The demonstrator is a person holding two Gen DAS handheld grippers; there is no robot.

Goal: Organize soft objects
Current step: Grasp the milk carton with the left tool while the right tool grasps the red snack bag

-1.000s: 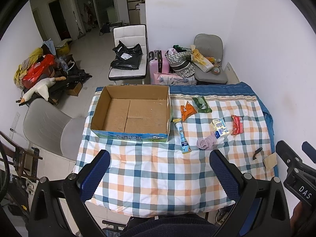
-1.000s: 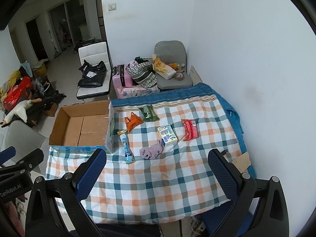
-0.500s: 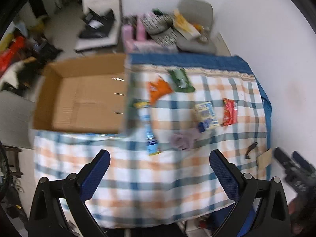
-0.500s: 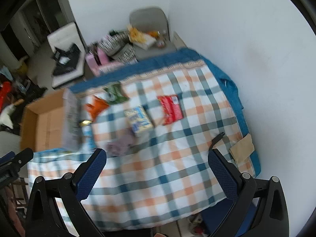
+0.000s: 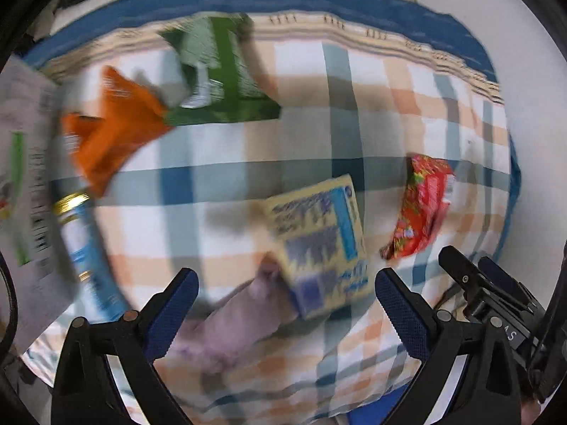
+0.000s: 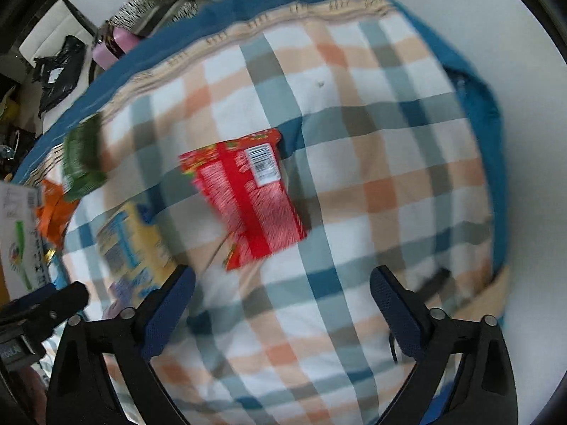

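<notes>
Both views are blurred by motion. My left gripper (image 5: 285, 304) is open and points down at the checked cloth (image 5: 304, 134), just over a yellow pack (image 5: 319, 248) and a crumpled pink cloth (image 5: 230, 326). An orange packet (image 5: 110, 131), a green packet (image 5: 219, 74) and a blue tube (image 5: 85, 248) lie to the left. My right gripper (image 6: 283, 301) hangs above the cloth close to a red packet (image 6: 248, 194); its jaws are closing with nothing between them. The red packet (image 5: 421, 209) also shows in the left wrist view, with the right gripper (image 5: 489, 294) beside it.
The cardboard box's printed wall (image 5: 21, 177) stands at the left edge of the cloth. A black strap (image 6: 432, 279) and a scrap of cardboard (image 6: 496, 283) lie near the cloth's right edge. A white wall runs behind and to the right. Chairs and bags (image 6: 53, 71) sit beyond.
Both grippers have dropped from high over the table to close above the cloth and tipped downward. The left one moved right, away from the box. Both stay open.
</notes>
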